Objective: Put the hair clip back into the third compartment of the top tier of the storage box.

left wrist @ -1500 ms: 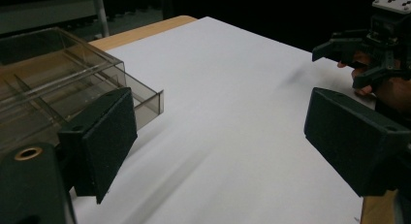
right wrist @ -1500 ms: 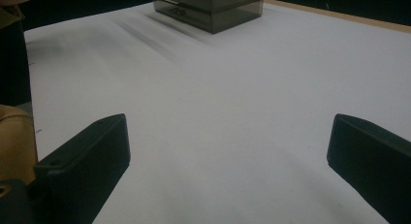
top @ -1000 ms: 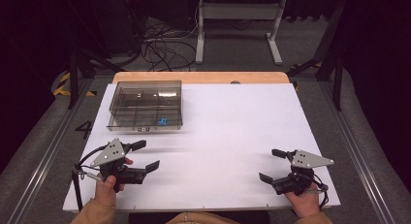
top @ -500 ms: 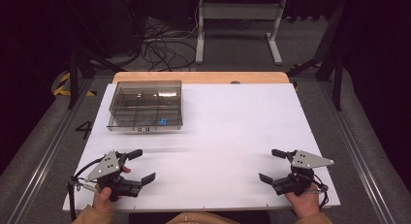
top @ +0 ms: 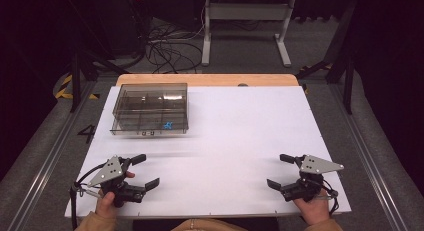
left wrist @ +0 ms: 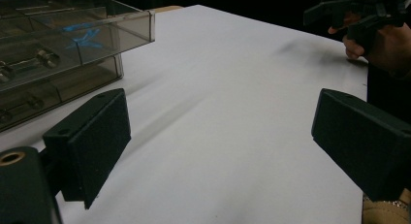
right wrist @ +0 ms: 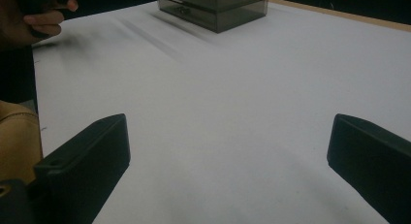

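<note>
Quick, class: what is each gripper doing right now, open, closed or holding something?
Left gripper: open, its jaws have just been opening, nothing between them.
Right gripper: open, holding nothing.

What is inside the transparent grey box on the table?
The grey box has several compartments. One near its front holds a small blue item; the left gripper view shows metal parts in others. The tinted lid makes the remaining contents unclear.

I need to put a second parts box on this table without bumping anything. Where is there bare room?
The white table top is bare between the left hand-held gripper and the right hand-held gripper, and across the right half beside the smoky plastic box. Only the far left corner, where that box sits, is taken.
</note>
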